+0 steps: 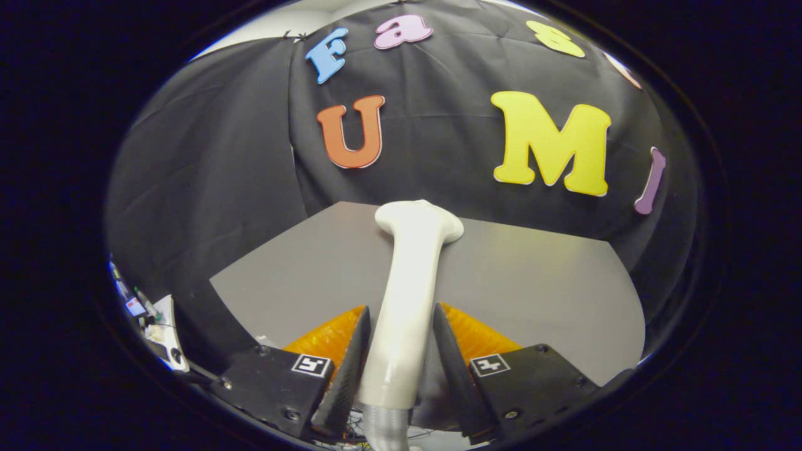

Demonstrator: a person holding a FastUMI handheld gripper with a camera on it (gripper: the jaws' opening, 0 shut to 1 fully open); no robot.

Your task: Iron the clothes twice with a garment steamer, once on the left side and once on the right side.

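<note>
The gripper (pixel 401 326) is clamped on the white handle of the garment steamer (pixel 407 294), one finger pressing each side. The steamer's wide head points forward over the grey desk (pixel 532 288). A ribbed grey hose (pixel 382 429) leaves the handle's base, low between the fingers.

Bare grey table (pixel 532 282) open beyond the steamer (pixel 407 294) clamped in the tool (pixel 400 344), booth wall behind.

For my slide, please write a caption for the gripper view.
Gripper shut on the white garment steamer, its head held above the grey table.
</note>
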